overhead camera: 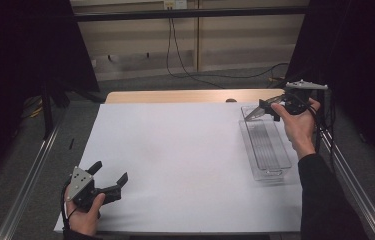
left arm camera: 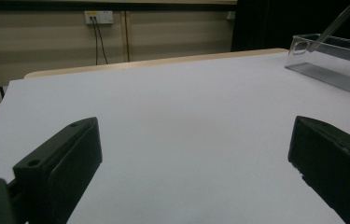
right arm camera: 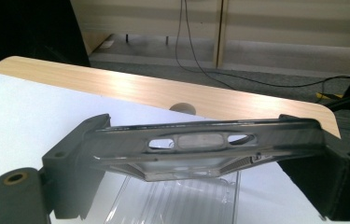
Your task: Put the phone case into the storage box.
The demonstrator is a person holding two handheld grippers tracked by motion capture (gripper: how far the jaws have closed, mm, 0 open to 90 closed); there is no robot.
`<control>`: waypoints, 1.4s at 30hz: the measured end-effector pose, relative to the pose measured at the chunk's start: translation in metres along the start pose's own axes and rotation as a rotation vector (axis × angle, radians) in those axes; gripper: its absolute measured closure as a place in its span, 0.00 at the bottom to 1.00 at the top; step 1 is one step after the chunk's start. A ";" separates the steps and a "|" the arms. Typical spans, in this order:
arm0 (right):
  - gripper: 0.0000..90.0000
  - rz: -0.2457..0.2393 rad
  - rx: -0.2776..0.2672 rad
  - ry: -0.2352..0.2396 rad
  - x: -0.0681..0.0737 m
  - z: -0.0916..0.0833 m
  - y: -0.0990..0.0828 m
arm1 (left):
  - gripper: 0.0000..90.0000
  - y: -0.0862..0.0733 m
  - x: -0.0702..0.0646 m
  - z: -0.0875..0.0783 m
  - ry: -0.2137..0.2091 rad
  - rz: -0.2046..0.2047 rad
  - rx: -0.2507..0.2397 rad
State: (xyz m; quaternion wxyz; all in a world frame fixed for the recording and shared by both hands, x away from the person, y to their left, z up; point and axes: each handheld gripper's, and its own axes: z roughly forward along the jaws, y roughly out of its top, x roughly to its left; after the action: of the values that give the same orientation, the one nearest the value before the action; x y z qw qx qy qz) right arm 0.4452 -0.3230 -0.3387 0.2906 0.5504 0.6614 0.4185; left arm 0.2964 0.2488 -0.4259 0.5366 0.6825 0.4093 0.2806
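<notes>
the clear lid point(overhead camera: 259, 111) is clamped between the right tongs point(overhead camera: 270, 107), tilted above the far end of the clear plastic tray point(overhead camera: 267, 150). the left tongs point(overhead camera: 109, 181) gape wide, holding nothing, low over the white surface point(overhead camera: 185, 160), well apart from the tray.

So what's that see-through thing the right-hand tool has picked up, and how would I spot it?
Start at the white sheet covering the table and look to its right edge, where a long clear bin lies. Above the bin's far end, the right gripper clamps a flat clear lid, held tilted. Unlike the bin, it is raised off the table, thin, and has a slotted handle along its edge.
</notes>
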 end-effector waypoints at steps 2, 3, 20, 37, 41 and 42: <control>0.13 -0.001 -0.005 -0.014 0.004 0.002 0.000 | 0.03 0.000 0.000 0.000 0.001 0.003 0.000; 0.13 -0.001 -0.003 -0.018 0.005 0.003 -0.001 | 0.03 0.000 0.000 0.000 0.001 0.004 0.000; 0.13 0.026 0.003 -0.123 0.014 0.019 -0.009 | 0.03 0.000 0.000 0.001 -0.006 0.013 0.010; 0.13 0.071 0.011 -0.192 0.022 0.035 -0.018 | 0.03 0.000 0.000 0.003 0.001 0.037 0.017; 0.13 0.070 0.007 -0.197 0.023 0.038 -0.021 | 0.03 0.000 0.001 0.003 0.003 0.042 0.021; 0.13 0.071 0.006 -0.202 0.023 0.038 -0.022 | 0.03 0.000 0.000 0.003 0.003 0.044 0.021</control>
State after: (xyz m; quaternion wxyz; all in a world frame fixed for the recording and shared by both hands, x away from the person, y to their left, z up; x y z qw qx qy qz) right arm 0.4621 -0.2929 -0.3742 0.3389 0.6137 0.6102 0.3691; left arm 0.2990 0.2477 -0.4266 0.5224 0.6964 0.3979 0.2893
